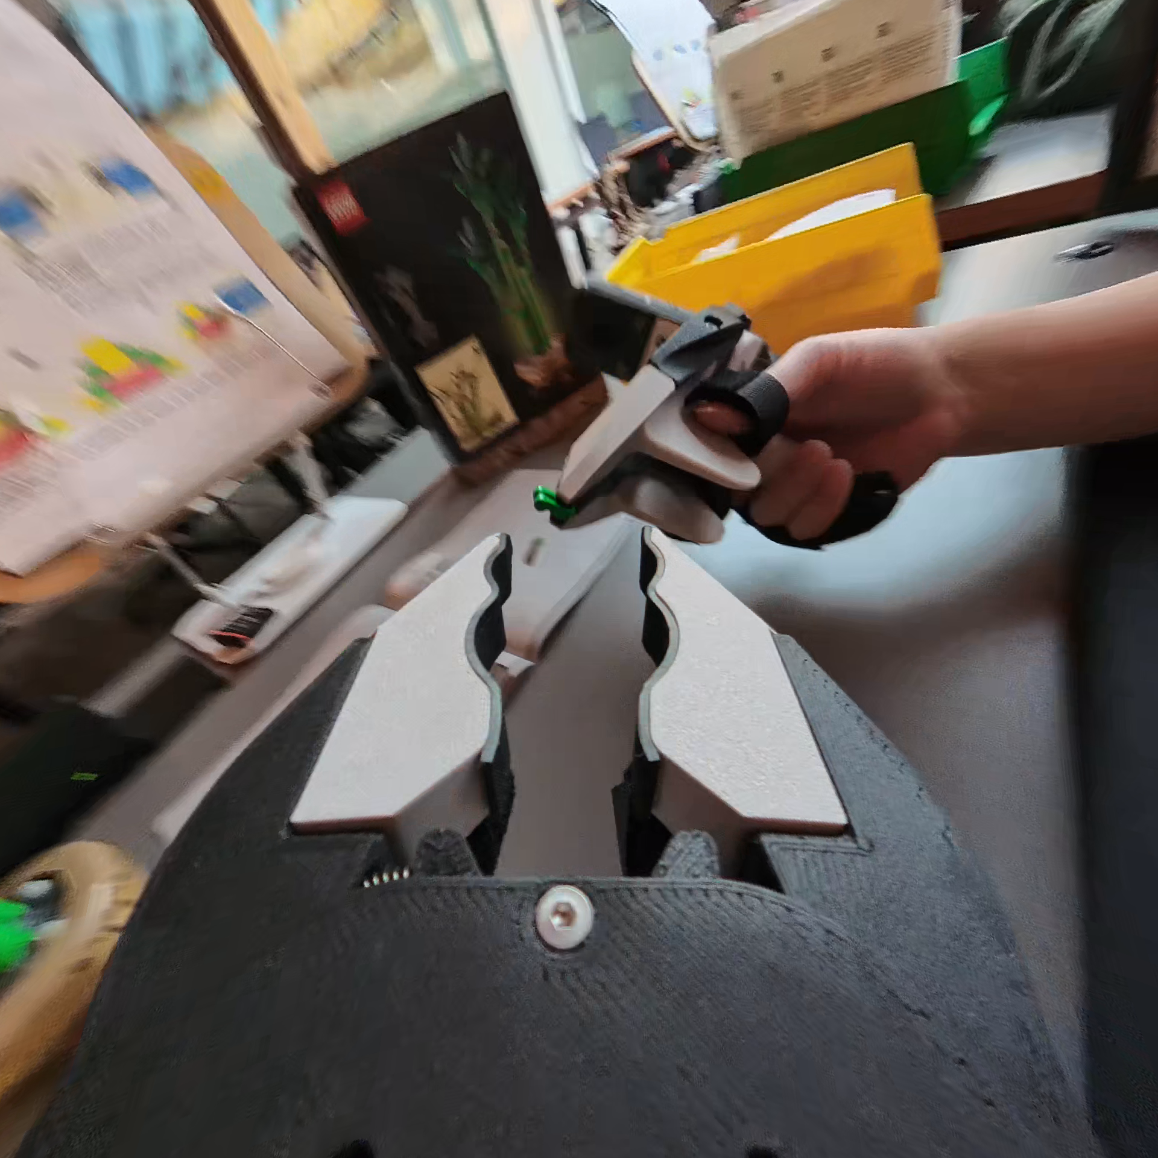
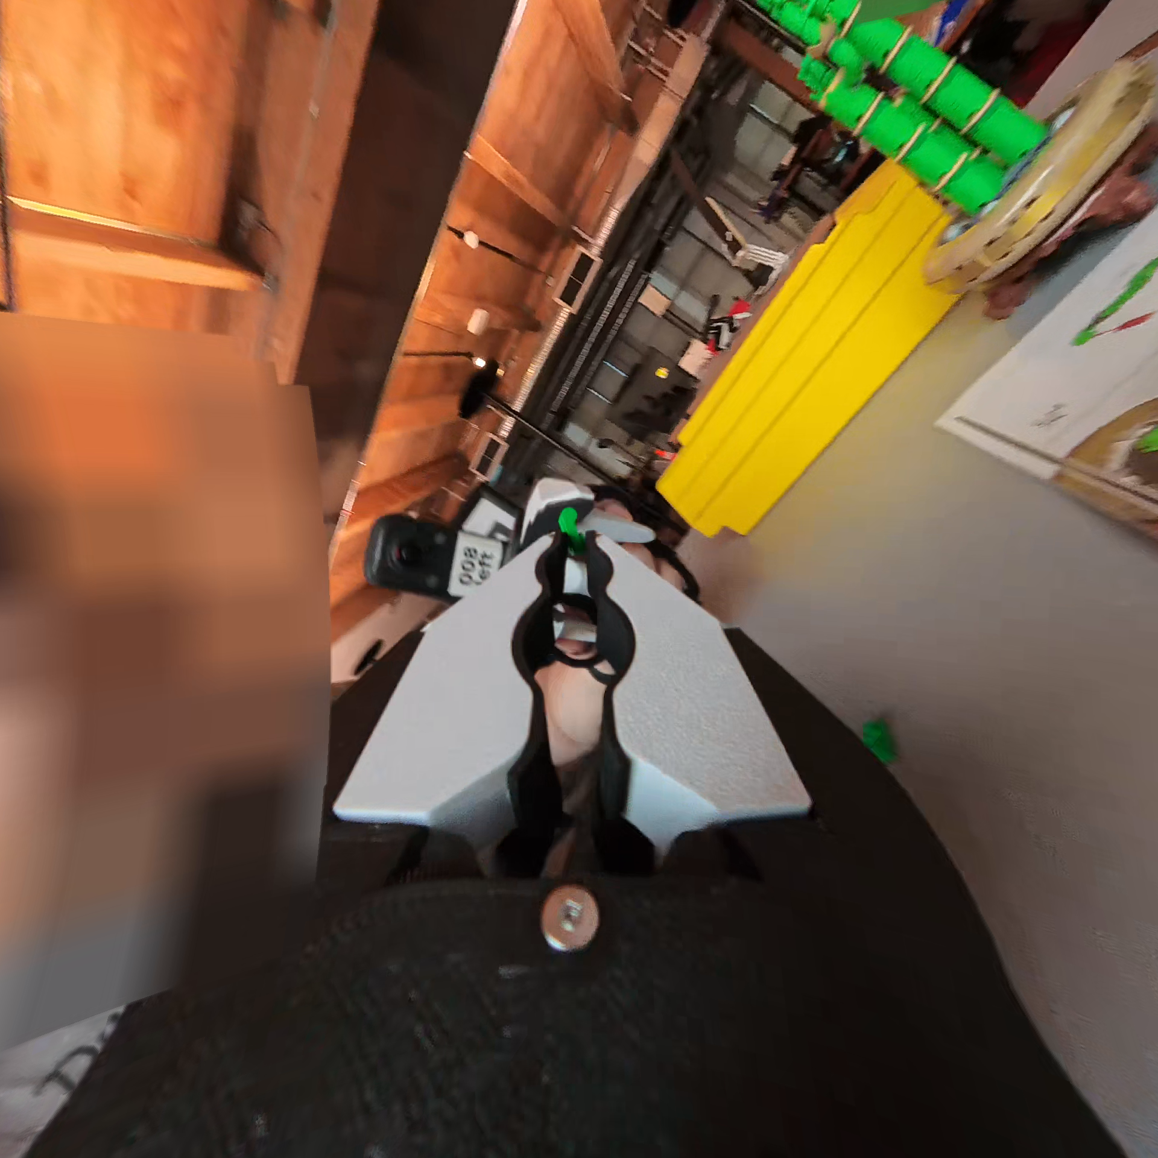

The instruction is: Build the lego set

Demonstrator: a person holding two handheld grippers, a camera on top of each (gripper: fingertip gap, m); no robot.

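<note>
The right gripper (image 1: 559, 509) pinches a small green Lego piece (image 1: 551, 503) in midair, facing the empty, spread-fingered left gripper (image 1: 575, 551).

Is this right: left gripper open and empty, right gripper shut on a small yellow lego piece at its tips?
Not quite: the lego piece is green, not yellow, as the right wrist view shows. The rest holds: the right gripper is shut on it at the tips, and the left gripper is open and empty.

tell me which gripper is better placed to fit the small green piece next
Right, probably. The right gripper already pinches the small green piece at its tips, lifted off the table. The left gripper has its jaws open and empty, so it would need a handover first.
</note>
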